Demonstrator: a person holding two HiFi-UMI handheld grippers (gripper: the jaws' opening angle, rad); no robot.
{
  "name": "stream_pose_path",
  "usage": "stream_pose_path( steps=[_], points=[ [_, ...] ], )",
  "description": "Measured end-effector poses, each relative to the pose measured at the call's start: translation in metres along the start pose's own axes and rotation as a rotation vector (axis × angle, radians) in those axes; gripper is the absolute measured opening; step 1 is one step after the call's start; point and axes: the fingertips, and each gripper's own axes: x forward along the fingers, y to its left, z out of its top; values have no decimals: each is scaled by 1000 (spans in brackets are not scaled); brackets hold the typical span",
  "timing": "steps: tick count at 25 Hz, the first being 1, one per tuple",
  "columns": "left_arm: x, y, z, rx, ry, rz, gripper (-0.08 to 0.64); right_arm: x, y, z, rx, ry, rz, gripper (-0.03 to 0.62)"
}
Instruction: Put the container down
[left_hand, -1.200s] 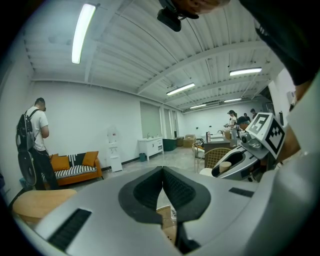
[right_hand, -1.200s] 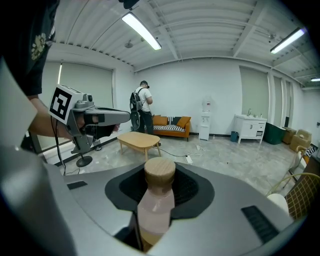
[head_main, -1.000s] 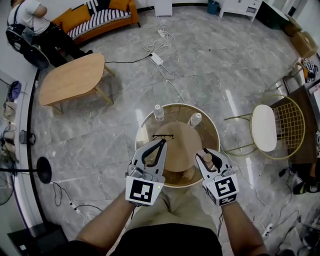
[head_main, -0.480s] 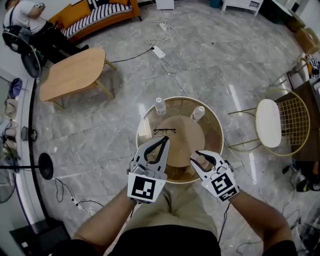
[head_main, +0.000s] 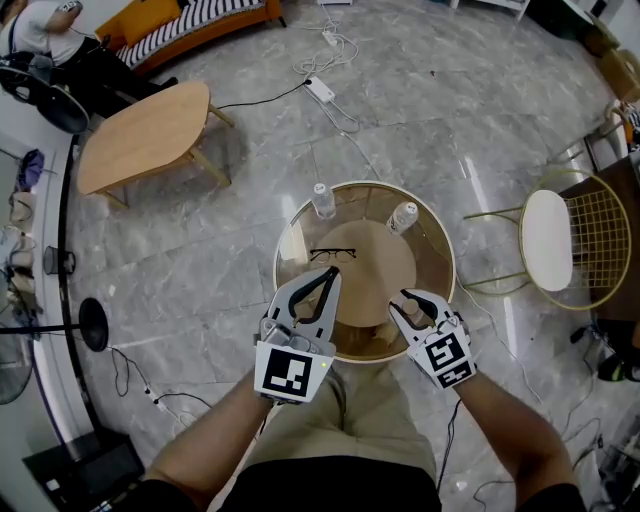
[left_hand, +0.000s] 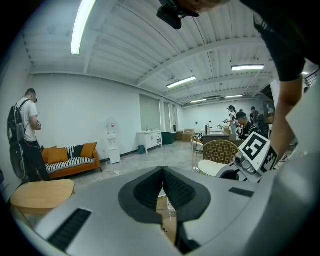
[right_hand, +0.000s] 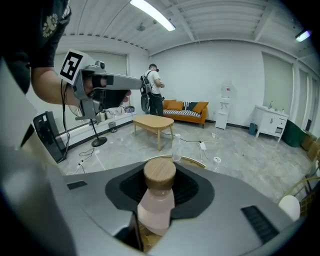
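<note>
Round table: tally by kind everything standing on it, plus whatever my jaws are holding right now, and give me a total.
Clear bottles: 2
Eyeglasses: 1
Pink container with a wooden lid, held in the right gripper: 1
Total: 4

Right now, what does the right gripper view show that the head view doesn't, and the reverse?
Only the right gripper view: the pink body of the bottle clamped in the right gripper, and the ceiling lights. Only the head view: glasses lying on the round table, and a wire chair beside it. Both: the bottle's wooden cap, the oval table and the sofa.
</note>
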Motion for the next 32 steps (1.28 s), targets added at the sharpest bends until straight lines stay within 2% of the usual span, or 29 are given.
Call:
stream_pose_path(
  steps=[12,22,32],
  points=[
    [17,0,-25,-21,-1,8,15,42,-22,-37,78,13,-70,129],
    [29,4,-52,-47,10,30,15,74,-42,-68,151,16,-173,129],
    [47,11,-69,-60,14,46,15,102,-64,-95,186,44,-208,129]
  ],
)
